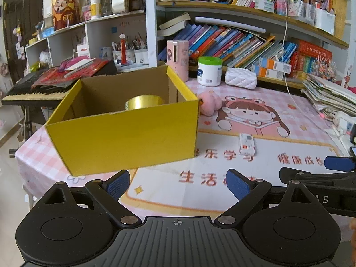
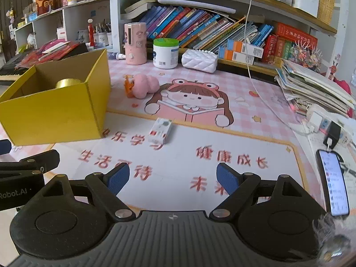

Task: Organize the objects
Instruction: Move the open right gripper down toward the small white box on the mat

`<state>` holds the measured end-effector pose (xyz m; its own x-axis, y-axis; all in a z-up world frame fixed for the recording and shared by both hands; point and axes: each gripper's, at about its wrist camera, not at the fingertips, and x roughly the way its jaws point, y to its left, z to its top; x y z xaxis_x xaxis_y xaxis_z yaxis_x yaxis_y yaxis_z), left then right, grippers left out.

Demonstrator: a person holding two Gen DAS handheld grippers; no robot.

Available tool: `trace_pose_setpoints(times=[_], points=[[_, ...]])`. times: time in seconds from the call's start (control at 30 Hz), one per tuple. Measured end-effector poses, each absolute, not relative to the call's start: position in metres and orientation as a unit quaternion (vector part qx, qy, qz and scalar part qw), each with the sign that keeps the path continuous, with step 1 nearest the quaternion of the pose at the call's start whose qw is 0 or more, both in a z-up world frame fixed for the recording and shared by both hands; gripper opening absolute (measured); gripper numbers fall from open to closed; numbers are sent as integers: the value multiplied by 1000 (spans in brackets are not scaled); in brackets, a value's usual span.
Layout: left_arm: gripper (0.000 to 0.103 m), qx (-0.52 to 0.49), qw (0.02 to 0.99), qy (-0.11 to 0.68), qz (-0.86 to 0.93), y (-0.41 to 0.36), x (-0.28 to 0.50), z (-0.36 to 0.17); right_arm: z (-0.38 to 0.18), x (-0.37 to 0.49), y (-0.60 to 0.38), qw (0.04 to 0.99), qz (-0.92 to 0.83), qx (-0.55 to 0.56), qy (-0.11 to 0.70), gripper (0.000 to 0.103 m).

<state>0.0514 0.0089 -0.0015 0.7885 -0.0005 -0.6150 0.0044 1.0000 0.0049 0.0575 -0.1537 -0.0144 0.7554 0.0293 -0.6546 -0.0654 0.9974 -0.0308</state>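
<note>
Presently listed: small white carton (image 2: 160, 130), centre frame on the printed mat (image 2: 222, 200), just right of the yellow box (image 2: 55, 111); likely light, stiff, crushable card, best pinched across its long sides. Left gripper (image 1: 178, 183) and right gripper (image 2: 172, 179): both spread, empty. Pink plush (image 2: 143, 85) lies beyond; path unobstructed.

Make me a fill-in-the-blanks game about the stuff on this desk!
1. The gold tin sits inside the ____ box.
2. The white jar has a ____ lid.
3. Both the left gripper and the right gripper are ____, holding nothing.
4. The small white carton lies on the mat, ____ the box.

Missing words: yellow; green; open; outside
</note>
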Motion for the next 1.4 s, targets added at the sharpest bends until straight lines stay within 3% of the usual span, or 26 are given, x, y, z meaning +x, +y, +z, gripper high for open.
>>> trace_pose_setpoints(times=[0.9, 1.13, 1.4], points=[[95, 4, 943, 334, 14, -62, 129, -7, -23, 169, -223, 930, 71, -22, 361, 81], [95, 16, 934, 355, 41, -61, 131, -13, -34, 196, -210, 914, 134, -14, 382, 64], [95, 8, 922, 377, 85, -47, 124, -20, -57, 219, -174, 887, 195, -34, 417, 56]])
